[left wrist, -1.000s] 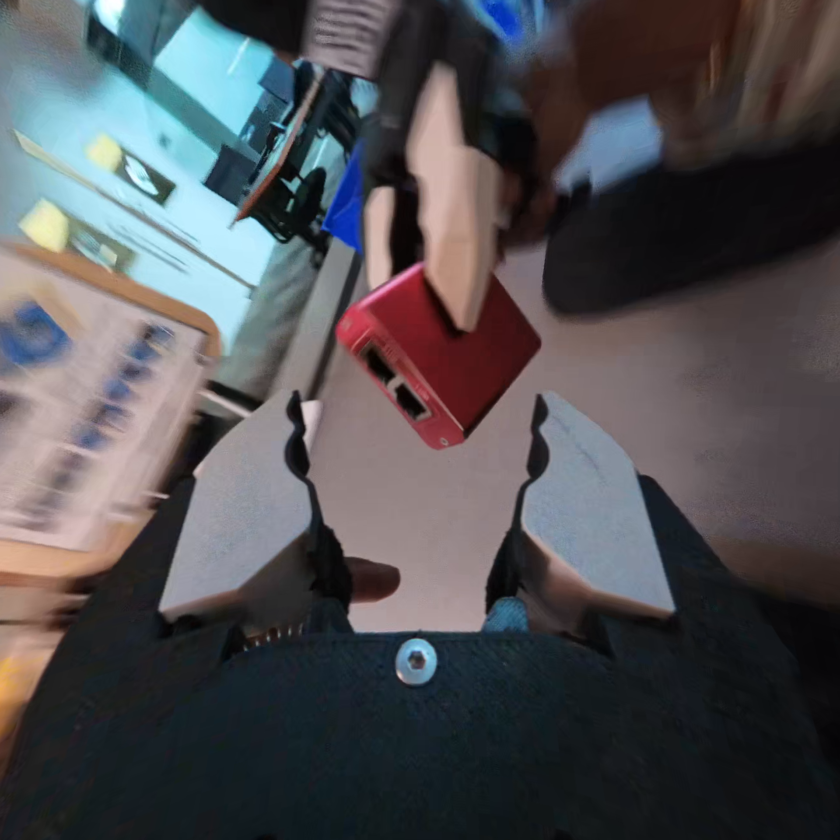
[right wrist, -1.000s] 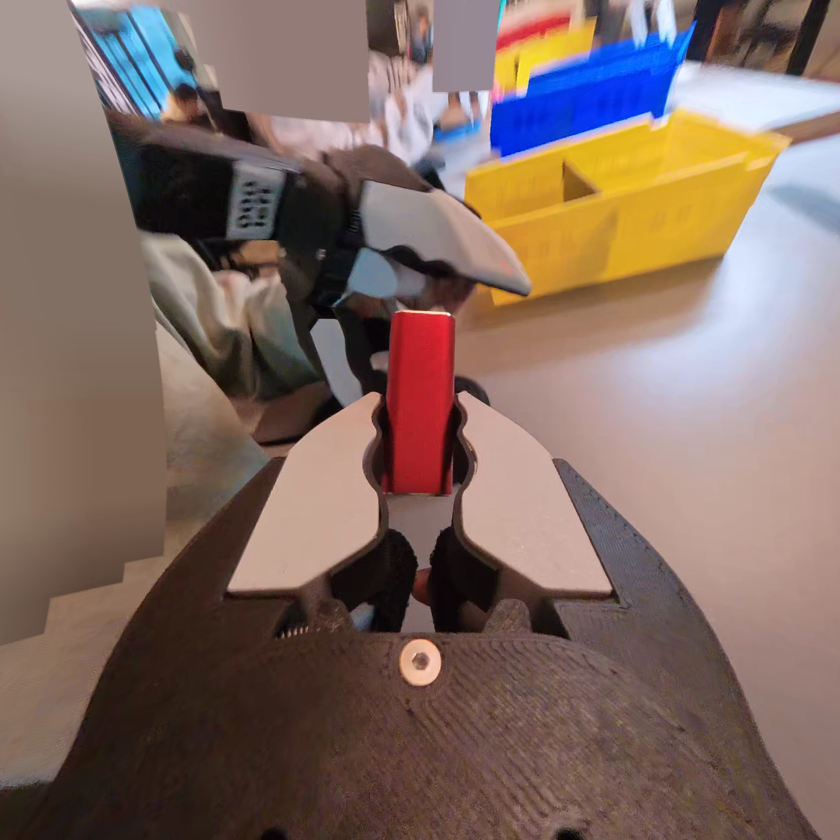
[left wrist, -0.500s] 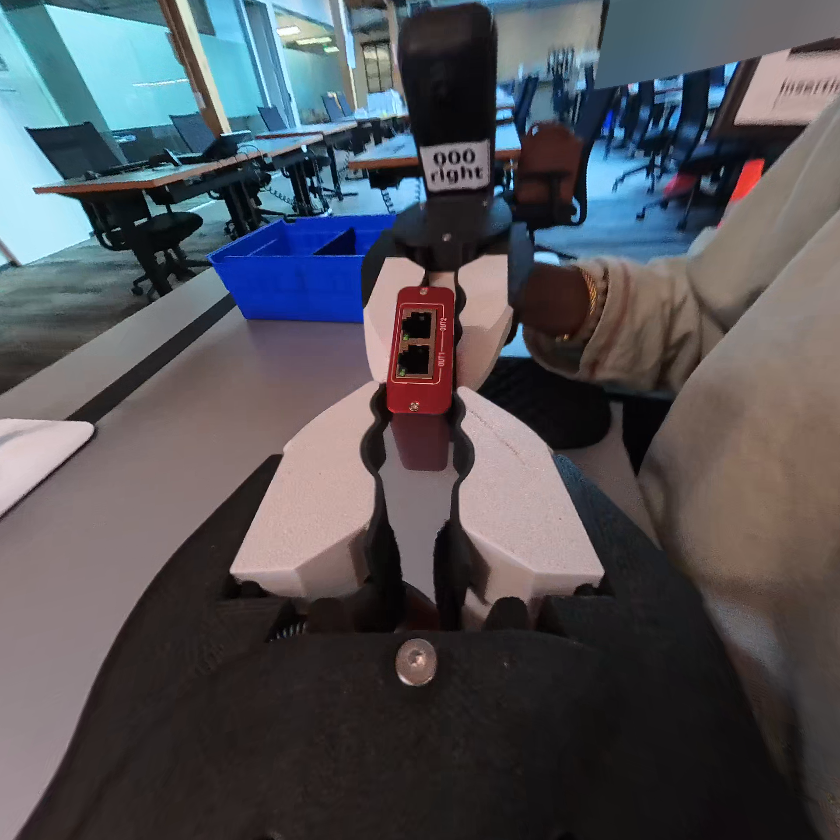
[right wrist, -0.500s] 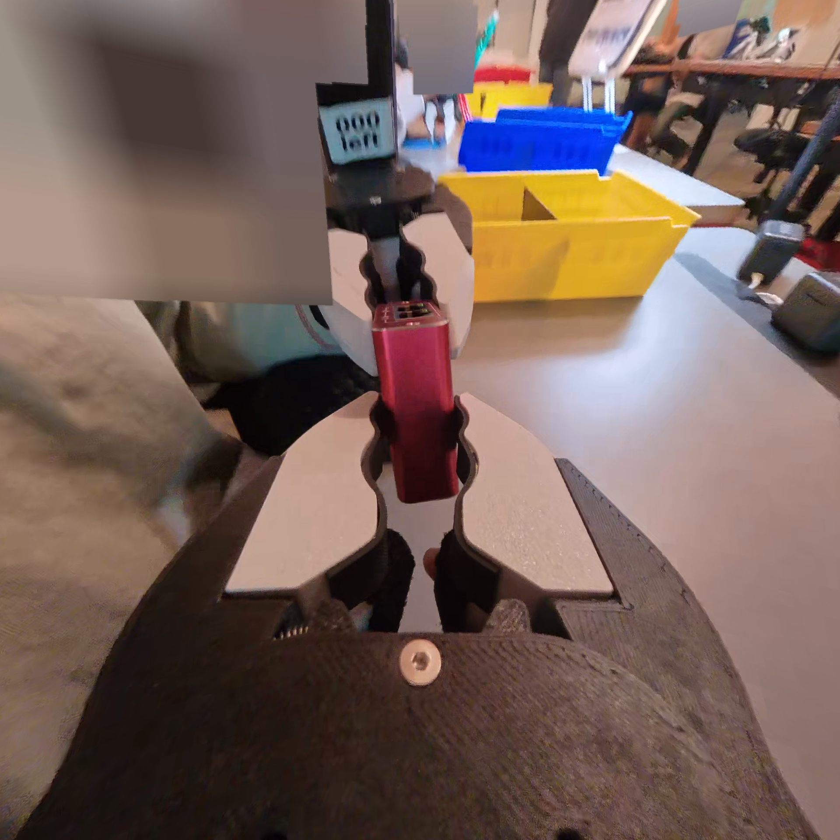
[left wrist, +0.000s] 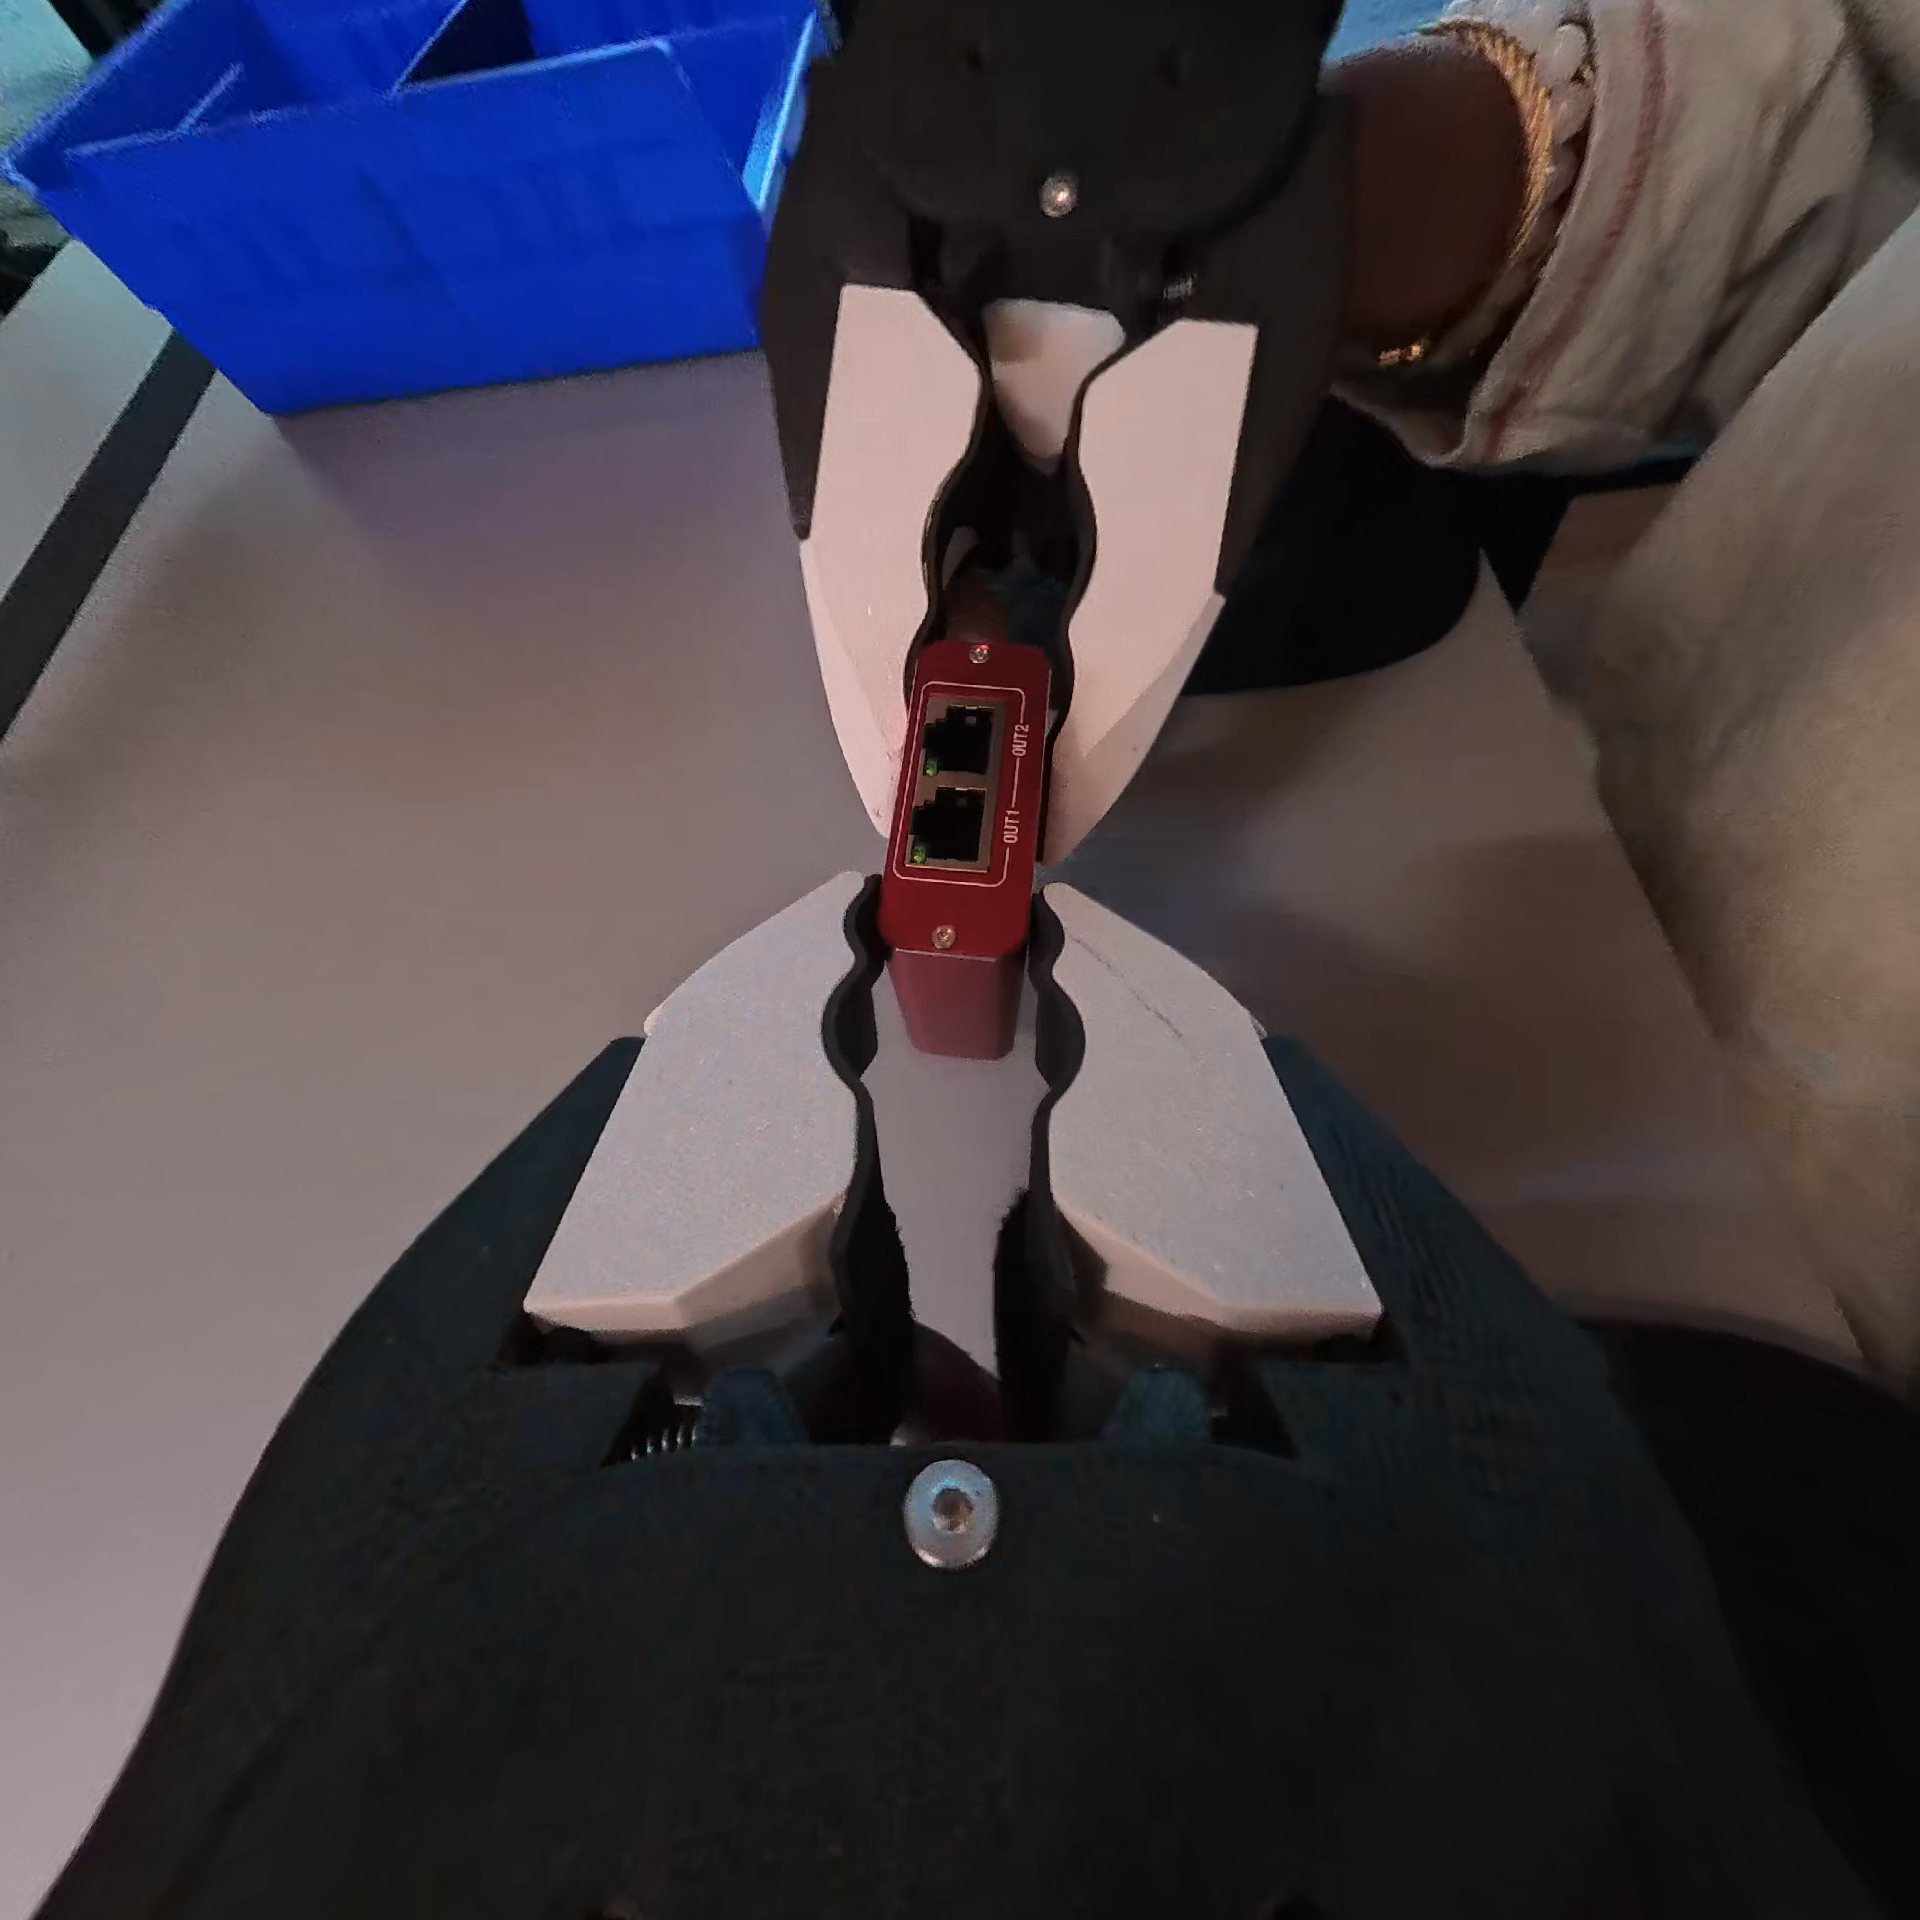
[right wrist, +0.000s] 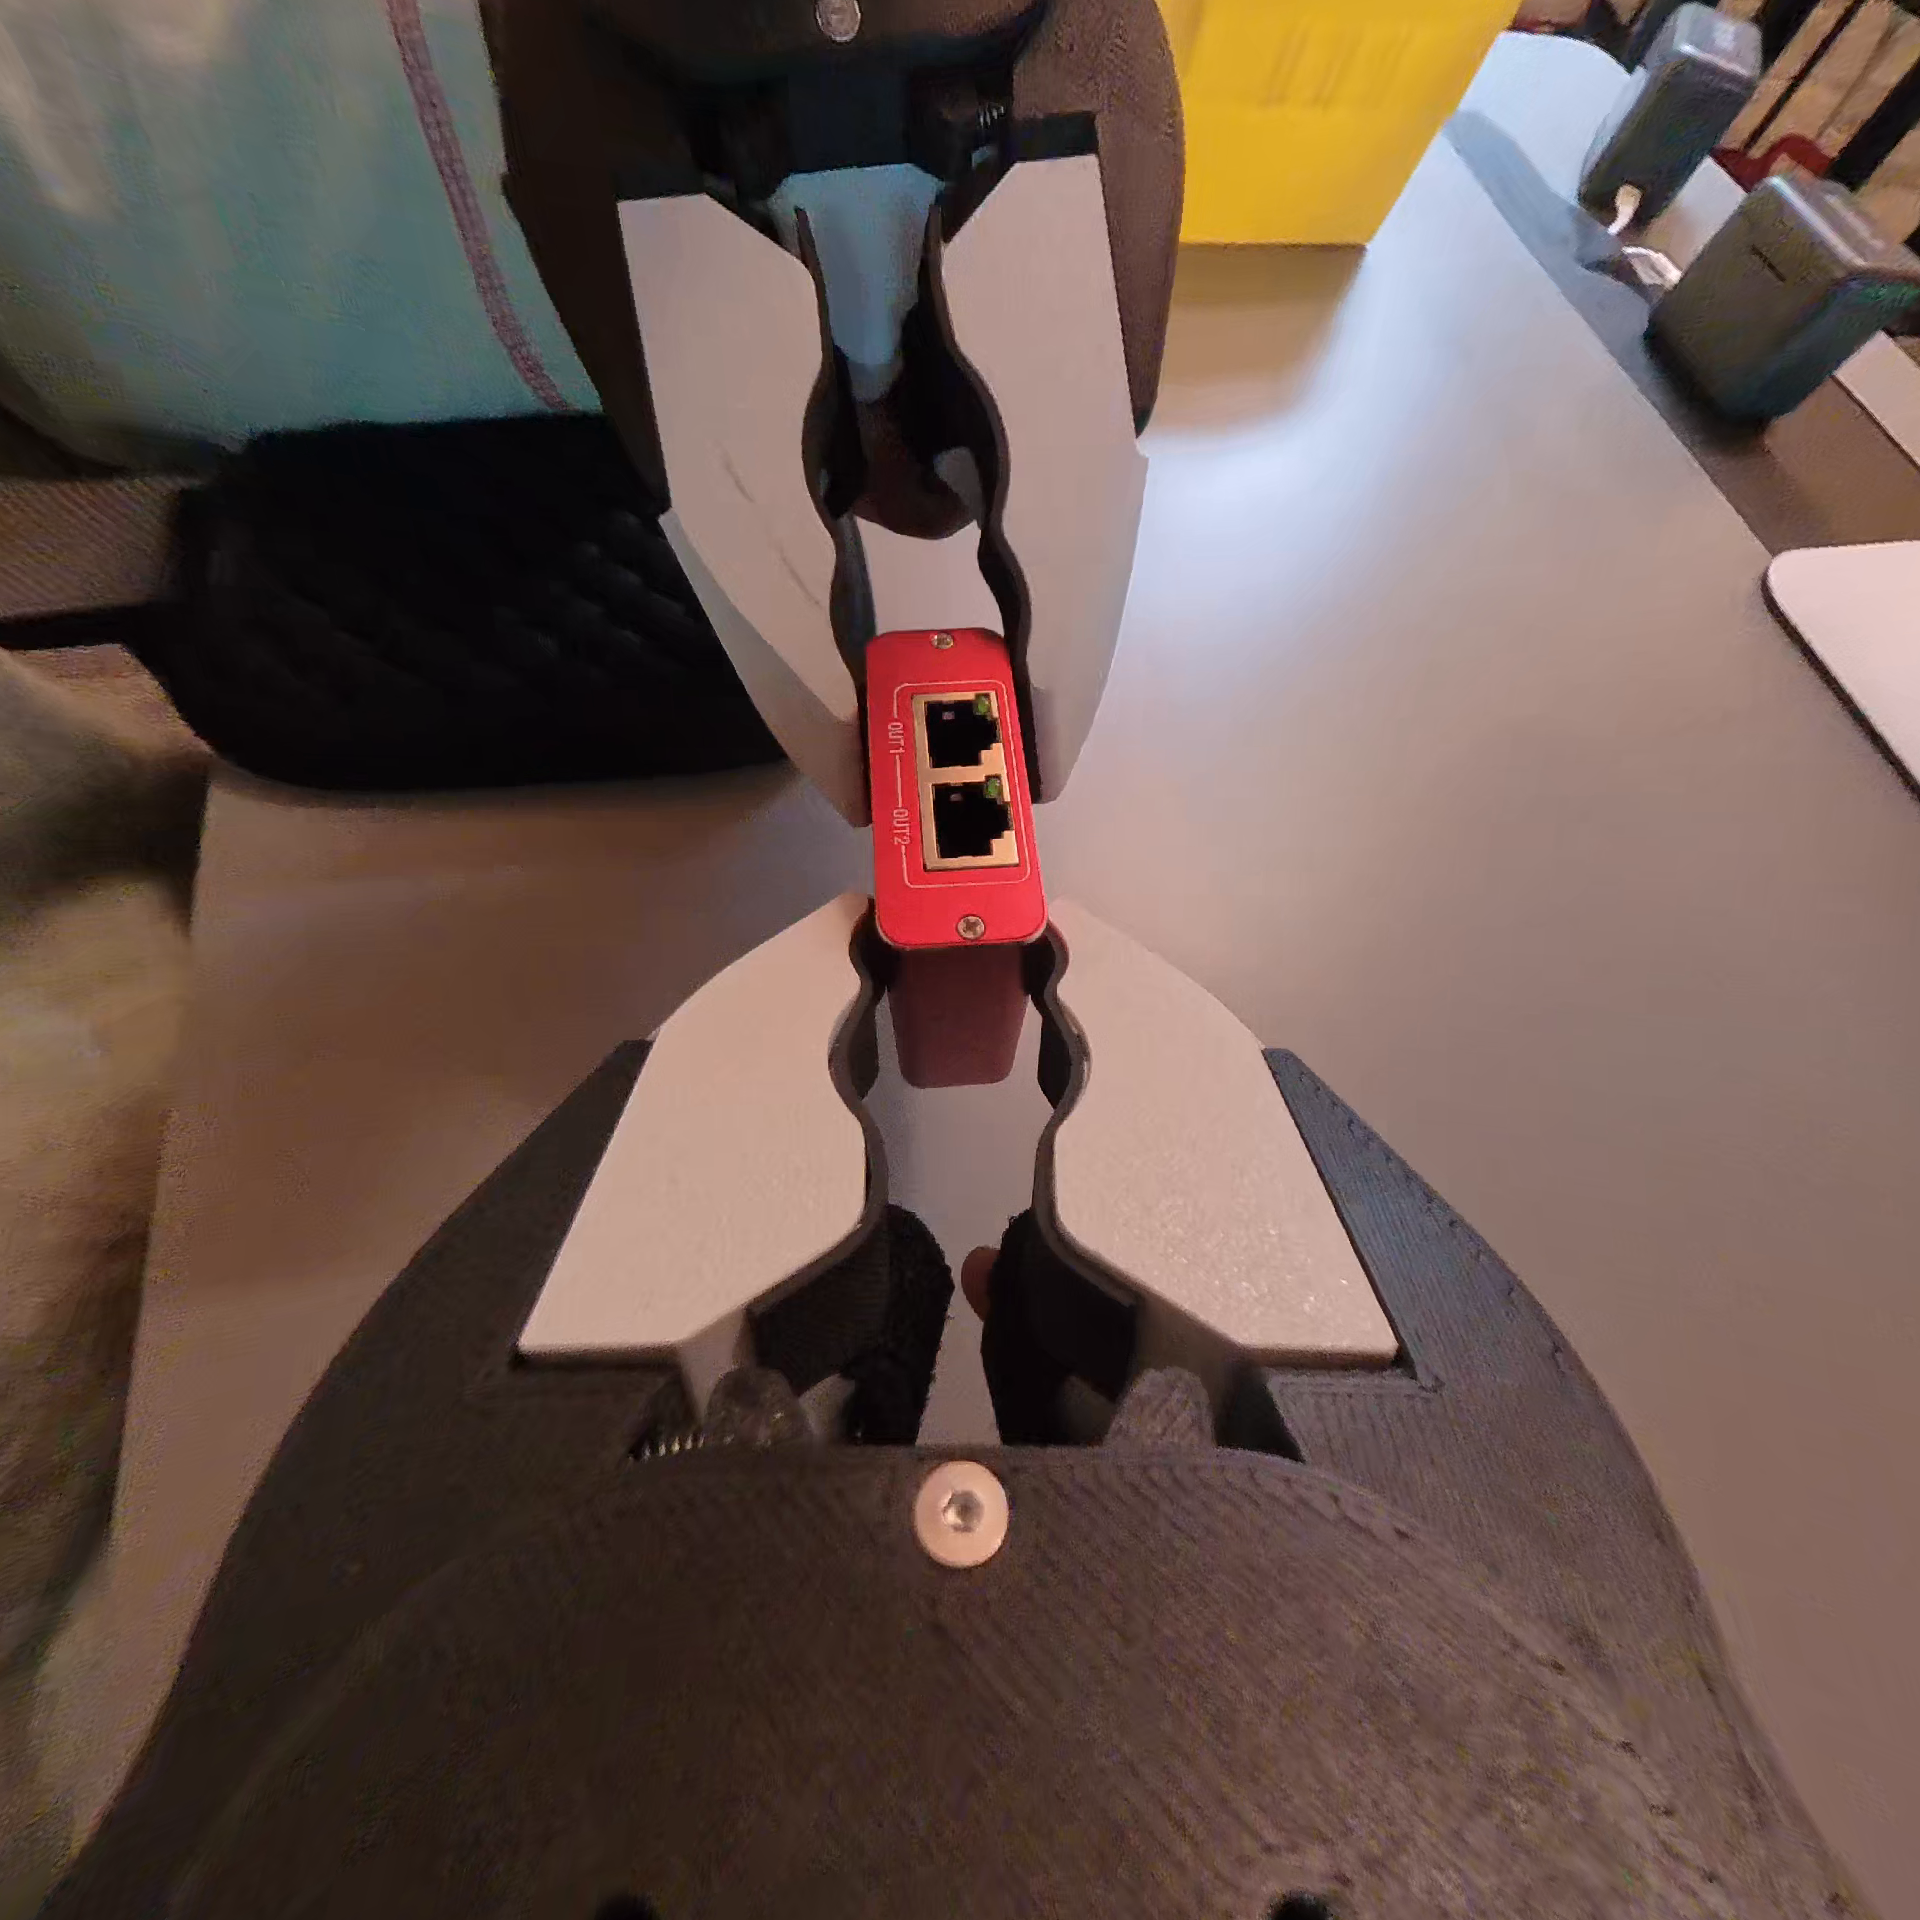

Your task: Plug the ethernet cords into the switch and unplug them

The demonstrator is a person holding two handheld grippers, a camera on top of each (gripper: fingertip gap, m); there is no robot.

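A small red metal switch (left wrist: 961, 790) with two empty ports on its upturned face is held above the grey table (left wrist: 416, 779). My left gripper (left wrist: 956, 894) is shut on its lower body from the near side. My right gripper (left wrist: 971, 831) comes in from the far side and clamps the same switch. In the right wrist view the switch (right wrist: 956, 790) sits between my right gripper (right wrist: 951, 914) and the opposing left gripper (right wrist: 951, 810). No ethernet cord is in view.
A blue bin (left wrist: 416, 208) stands at the far left of the left wrist view. A yellow bin (right wrist: 1299, 114) and dark grey boxes (right wrist: 1787, 301) stand behind. A black cushion (right wrist: 436, 603) lies by the person's sleeve (left wrist: 1662, 260). A white flat pad (right wrist: 1849, 634) lies at the right edge. The grippers are tip to tip, or close to it.
The left gripper was open and apart from the switch; it has closed on it opposite the right gripper. Both grippers have tilted downward, so the port face now points toward the cameras.
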